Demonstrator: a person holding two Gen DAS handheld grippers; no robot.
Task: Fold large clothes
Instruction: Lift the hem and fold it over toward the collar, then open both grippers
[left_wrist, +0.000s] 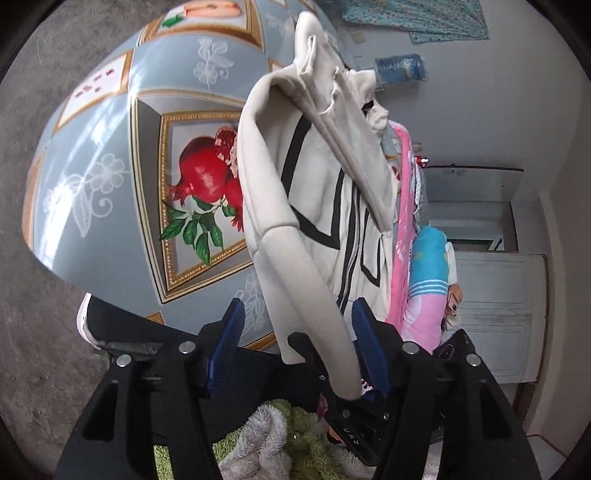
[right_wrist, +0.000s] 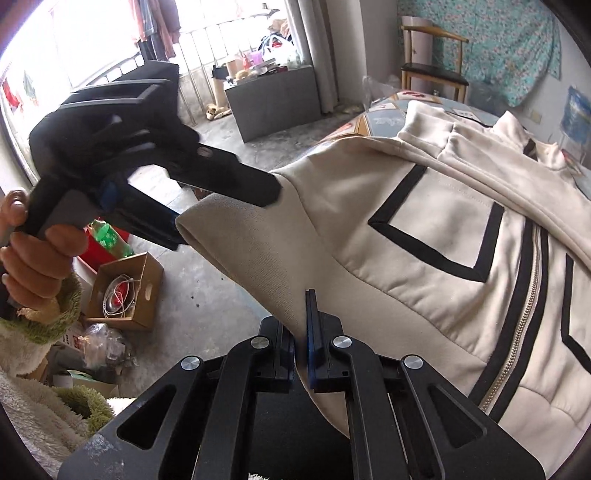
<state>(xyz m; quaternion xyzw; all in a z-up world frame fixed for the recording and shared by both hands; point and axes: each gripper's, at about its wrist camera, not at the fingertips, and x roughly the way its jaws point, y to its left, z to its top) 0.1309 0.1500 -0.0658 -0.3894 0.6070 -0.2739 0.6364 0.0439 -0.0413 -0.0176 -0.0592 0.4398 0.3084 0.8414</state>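
A cream jacket (left_wrist: 325, 206) (right_wrist: 443, 240) with black trim and a zipper lies on a table covered by a blue-grey cloth (left_wrist: 110, 184) (right_wrist: 380, 118) printed with pomegranates. One sleeve (left_wrist: 306, 295) (right_wrist: 258, 251) is pulled off the table edge. My left gripper (left_wrist: 299, 317) (right_wrist: 225, 216) is open; the sleeve's cuff end hangs between its blue pads (left_wrist: 229, 332), with a gap on one side. My right gripper (right_wrist: 304, 332) is shut on the sleeve further up, fabric pinched between its pads. In the left wrist view it shows as a black body (left_wrist: 351, 424) under the cuff.
A hand (right_wrist: 33, 258) in a fuzzy green-and-white sleeve holds the left gripper. On the floor are a cardboard box (right_wrist: 125, 291) and a green bottle (right_wrist: 110, 236). A grey cabinet (right_wrist: 273, 99) and a chair (right_wrist: 432, 66) stand beyond. Pink and blue fabrics (left_wrist: 424, 277) hang past the table.
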